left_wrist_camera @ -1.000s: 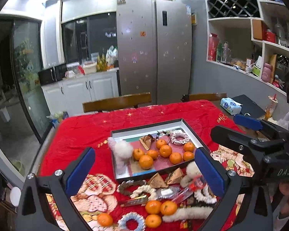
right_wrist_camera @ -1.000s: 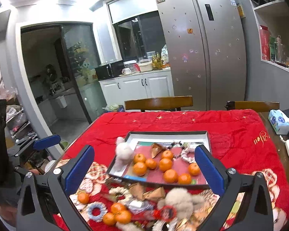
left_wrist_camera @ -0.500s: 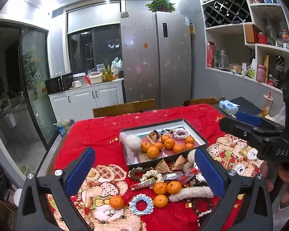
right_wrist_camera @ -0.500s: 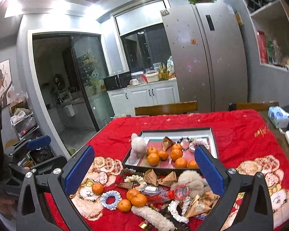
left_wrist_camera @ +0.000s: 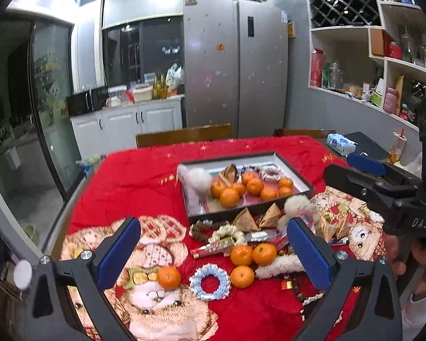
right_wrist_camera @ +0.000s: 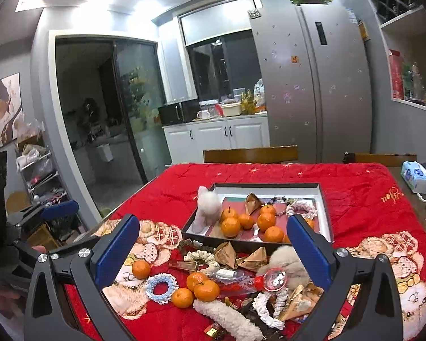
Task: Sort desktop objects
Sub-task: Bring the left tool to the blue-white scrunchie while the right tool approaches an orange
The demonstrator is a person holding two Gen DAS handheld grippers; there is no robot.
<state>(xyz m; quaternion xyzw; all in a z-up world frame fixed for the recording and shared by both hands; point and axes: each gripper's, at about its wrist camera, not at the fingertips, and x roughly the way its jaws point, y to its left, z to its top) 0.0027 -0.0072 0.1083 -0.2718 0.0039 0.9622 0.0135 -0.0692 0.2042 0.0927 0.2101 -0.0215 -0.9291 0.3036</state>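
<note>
A dark-rimmed tray (left_wrist_camera: 305, 183) (right_wrist_camera: 325, 221) on the red cloth holds several tangerines (left_wrist_camera: 229, 197) (right_wrist_camera: 230, 226), a white plush toy (left_wrist_camera: 197, 180) (right_wrist_camera: 209, 204), a scrunchie and a brown paper wedge. In front of it lies a heap: three tangerines (left_wrist_camera: 252, 254) (right_wrist_camera: 206, 289), a single tangerine (left_wrist_camera: 169, 277) (right_wrist_camera: 141, 269), a blue-white scrunchie (left_wrist_camera: 210, 281) (right_wrist_camera: 162, 284), fluffy pieces, paper wedges, a small tube. My left gripper (left_wrist_camera: 214, 254) hangs open above the heap, empty. My right gripper (right_wrist_camera: 213, 251) is open and empty too, also seen from the side (left_wrist_camera: 383, 187).
The table wears a red cloth (left_wrist_camera: 144, 182) with cartoon bears. Two wooden chair backs (left_wrist_camera: 184, 136) (right_wrist_camera: 250, 153) stand at the far edge. A tissue pack (left_wrist_camera: 340, 143) (right_wrist_camera: 416, 176), a dark laptop and a charger lie at the right. A person's hand (left_wrist_camera: 397, 255) holds the right gripper.
Both grippers have pulled back and risen from the tray, so more of the heap and the front cloth shows. Nothing was picked up; both stay open.
</note>
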